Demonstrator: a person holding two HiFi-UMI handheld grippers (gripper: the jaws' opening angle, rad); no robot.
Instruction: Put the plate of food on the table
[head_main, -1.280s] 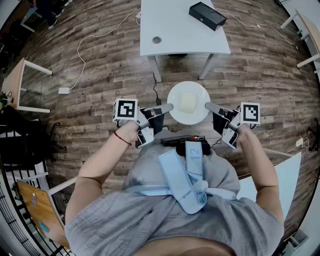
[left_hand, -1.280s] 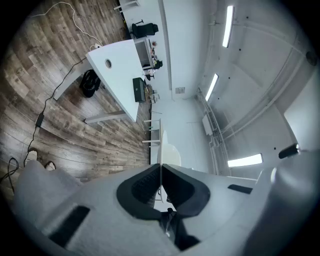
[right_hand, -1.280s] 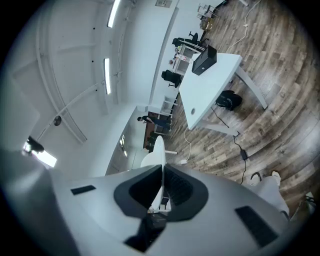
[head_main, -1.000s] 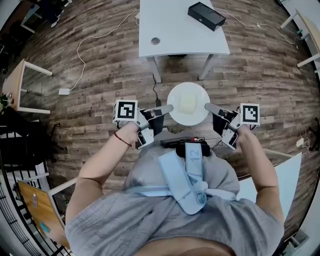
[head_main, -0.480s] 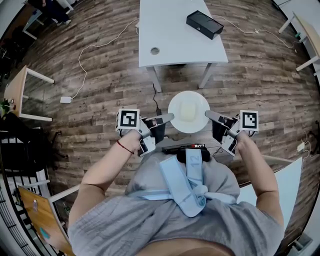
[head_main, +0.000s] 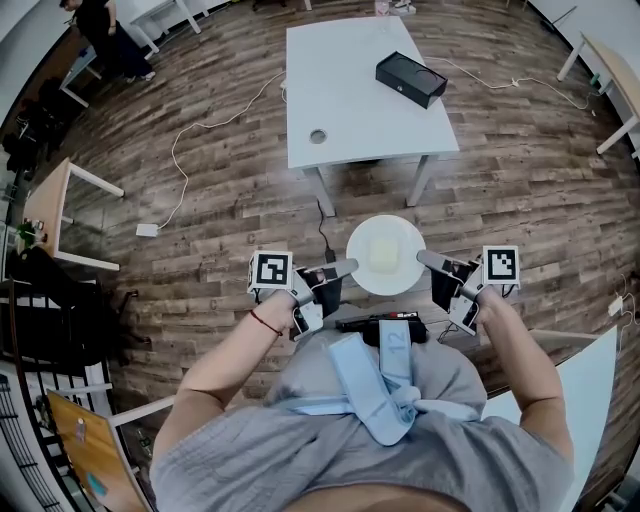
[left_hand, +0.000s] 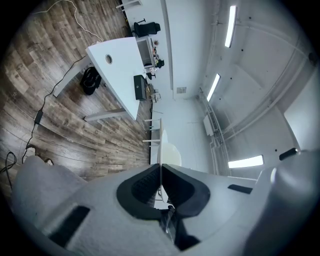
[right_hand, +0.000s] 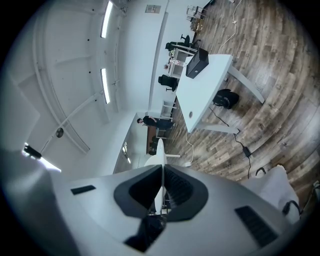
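Note:
A round white plate (head_main: 385, 256) carrying a pale block of food (head_main: 383, 252) hangs in the air in front of my body, above the wooden floor. My left gripper (head_main: 348, 265) is shut on the plate's left rim and my right gripper (head_main: 420, 258) is shut on its right rim. In the left gripper view the plate (left_hand: 166, 150) shows edge-on between the closed jaws; the right gripper view shows the plate (right_hand: 157, 165) the same way. The white table (head_main: 360, 85) stands ahead, its near edge a short way beyond the plate.
A black box (head_main: 411, 79) lies on the table's far right part, and a round cable hole (head_main: 318, 136) sits near its front left. Cables (head_main: 200, 140) trail over the floor at left. Other desks (head_main: 50, 200) stand at the left and right edges. A person (head_main: 100, 25) stands far back left.
The view has moved forward: the table now sits closer and lower in the head view. Both grippers keep their hold on the plate, carried level between them.

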